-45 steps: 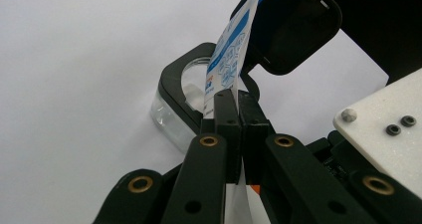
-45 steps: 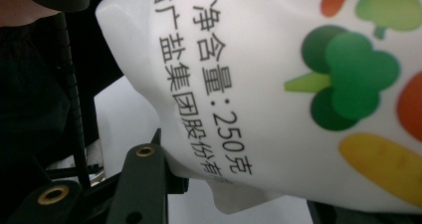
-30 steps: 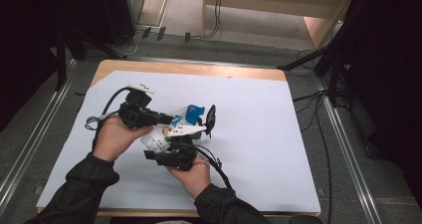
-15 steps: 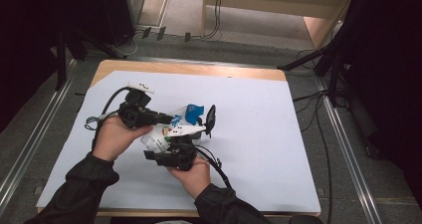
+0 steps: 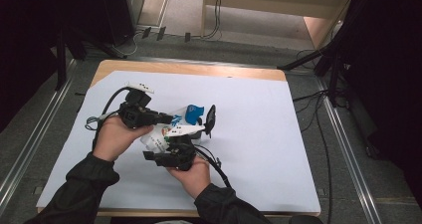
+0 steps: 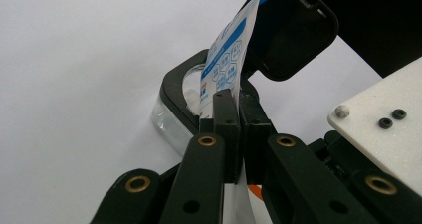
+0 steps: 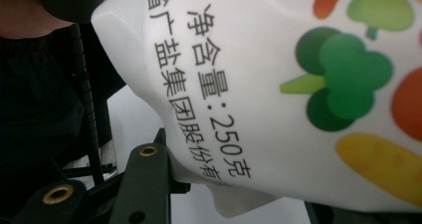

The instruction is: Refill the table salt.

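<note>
A white salt bag printed with vegetables and black characters is held between both grippers above the table. My left gripper is shut on the bag's thin blue-and-white top edge. My right gripper is shut on the bag's full body from below. In the high view the left gripper reaches in from the left, the right gripper from the near side, and the bag lies between them. A small clear container with a black rim stands just beyond, its black lid flipped up.
A white sheet covers the wooden table, bare to the right of the hands. The container's raised lid stands right of the bag. Cables trail from both grippers. Dark stands and floor cables surround the table.
</note>
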Demonstrator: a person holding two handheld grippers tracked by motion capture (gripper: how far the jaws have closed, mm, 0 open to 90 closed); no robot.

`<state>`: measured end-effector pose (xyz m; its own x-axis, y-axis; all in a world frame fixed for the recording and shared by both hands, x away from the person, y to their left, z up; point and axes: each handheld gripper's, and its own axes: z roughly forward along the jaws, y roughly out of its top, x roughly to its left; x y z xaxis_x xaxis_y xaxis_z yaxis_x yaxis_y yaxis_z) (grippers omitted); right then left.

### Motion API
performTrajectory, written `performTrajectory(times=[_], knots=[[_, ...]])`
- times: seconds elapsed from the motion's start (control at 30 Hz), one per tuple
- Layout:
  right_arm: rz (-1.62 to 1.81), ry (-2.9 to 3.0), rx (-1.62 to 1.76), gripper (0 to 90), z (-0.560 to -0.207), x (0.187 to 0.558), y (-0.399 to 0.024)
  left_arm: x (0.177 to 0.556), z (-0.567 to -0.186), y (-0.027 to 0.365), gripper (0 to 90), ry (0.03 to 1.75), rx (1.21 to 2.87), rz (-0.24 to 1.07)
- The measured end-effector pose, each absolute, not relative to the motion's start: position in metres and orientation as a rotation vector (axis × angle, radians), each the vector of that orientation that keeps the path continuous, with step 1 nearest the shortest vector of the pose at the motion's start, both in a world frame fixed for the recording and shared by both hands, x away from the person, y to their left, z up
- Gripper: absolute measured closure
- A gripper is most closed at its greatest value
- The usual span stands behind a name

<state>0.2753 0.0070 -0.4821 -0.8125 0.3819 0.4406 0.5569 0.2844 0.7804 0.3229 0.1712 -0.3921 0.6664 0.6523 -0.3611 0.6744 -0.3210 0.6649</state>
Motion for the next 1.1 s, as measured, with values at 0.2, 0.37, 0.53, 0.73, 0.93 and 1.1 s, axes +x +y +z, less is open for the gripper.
performTrajectory(times=[0.2, 0.37, 0.53, 0.73, 0.93, 1.1], knots=[[-1.555, -2.376, -0.882, 60.6, -0.4817, 0.2752, 0.007, 0.3227, -0.3918, 0.171, 89.6, 1.018, 2.039, -0.04], [-1.555, -2.369, -0.877, 61.6, -0.481, 0.2756, 0.0064, 0.3228, -0.3917, 0.1706, 89.3, 1.014, 2.04, -0.042], [-1.554, -2.365, -0.88, 61.7, -0.4801, 0.2756, 0.006, 0.3225, -0.3915, 0.1702, 89.8, 1.019, 2.033, -0.028], [-1.558, -2.354, -0.88, 62.0, -0.481, 0.2752, 0.0063, 0.3221, -0.3906, 0.1707, 90.0, 1.032, 2.04, -0.015], [-1.562, -2.359, -0.878, 61.4, -0.4809, 0.2745, 0.0069, 0.3214, -0.3898, 0.1707, 90.0, 1.027, 2.04, -0.012], [-1.56, -2.397, -0.865, 59.9, -0.4808, 0.2724, 0.0086, 0.3214, -0.39, 0.1699, 90.0, 1.029, 2.043, -0.007]])
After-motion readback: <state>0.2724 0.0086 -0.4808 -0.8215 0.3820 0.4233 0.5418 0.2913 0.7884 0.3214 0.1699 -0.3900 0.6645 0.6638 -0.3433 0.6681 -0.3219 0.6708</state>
